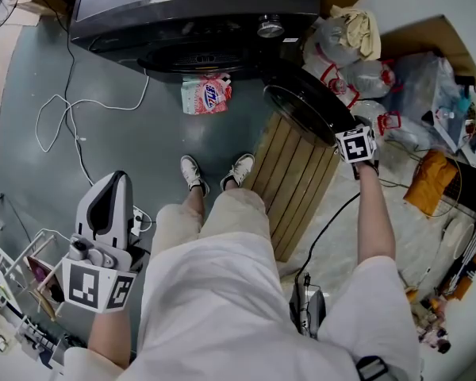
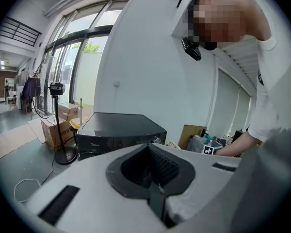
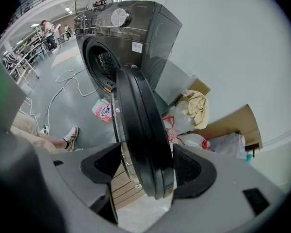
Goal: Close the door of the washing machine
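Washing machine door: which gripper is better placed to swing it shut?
Right. The right gripper has the open door between its jaws; the left gripper, jaws together, hangs far from the machine.

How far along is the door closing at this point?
Done: the right gripper has the rim of the door between its fingers. In hand: that grip only; the door stands wide open, swung away from the drum opening of the washing machine. Left: push it shut until it latches. The left gripper is shut and idle.
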`<state>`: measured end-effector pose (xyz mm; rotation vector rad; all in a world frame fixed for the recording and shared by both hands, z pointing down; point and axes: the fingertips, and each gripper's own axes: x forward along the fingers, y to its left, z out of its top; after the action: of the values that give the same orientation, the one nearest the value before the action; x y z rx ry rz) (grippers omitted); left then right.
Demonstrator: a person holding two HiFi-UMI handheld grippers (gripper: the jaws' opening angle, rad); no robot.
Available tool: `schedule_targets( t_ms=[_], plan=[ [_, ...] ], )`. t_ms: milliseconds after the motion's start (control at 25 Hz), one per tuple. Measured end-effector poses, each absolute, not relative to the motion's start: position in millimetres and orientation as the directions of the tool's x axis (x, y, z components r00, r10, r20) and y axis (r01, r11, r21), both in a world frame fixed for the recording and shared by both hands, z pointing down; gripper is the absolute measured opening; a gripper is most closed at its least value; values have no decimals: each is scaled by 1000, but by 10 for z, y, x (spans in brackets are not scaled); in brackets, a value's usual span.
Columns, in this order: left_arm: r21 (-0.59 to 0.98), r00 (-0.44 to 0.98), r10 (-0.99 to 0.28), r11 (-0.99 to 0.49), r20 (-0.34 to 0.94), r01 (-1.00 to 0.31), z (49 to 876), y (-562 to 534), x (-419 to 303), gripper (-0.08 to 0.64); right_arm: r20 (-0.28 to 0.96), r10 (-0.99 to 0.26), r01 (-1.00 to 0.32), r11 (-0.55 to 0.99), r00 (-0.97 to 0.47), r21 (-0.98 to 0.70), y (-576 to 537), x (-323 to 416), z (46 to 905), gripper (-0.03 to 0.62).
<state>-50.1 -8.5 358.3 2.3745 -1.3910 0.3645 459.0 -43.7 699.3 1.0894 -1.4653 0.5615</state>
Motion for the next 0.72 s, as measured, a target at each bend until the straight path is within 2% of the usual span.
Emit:
schedule_targets(
  t_ms=[720],
  plan=[
    [221, 555, -739, -511, 381, -831, 3735, -40, -745, 5, 953, -294, -884, 421, 78, 202, 109, 3946, 7053, 331]
  ],
)
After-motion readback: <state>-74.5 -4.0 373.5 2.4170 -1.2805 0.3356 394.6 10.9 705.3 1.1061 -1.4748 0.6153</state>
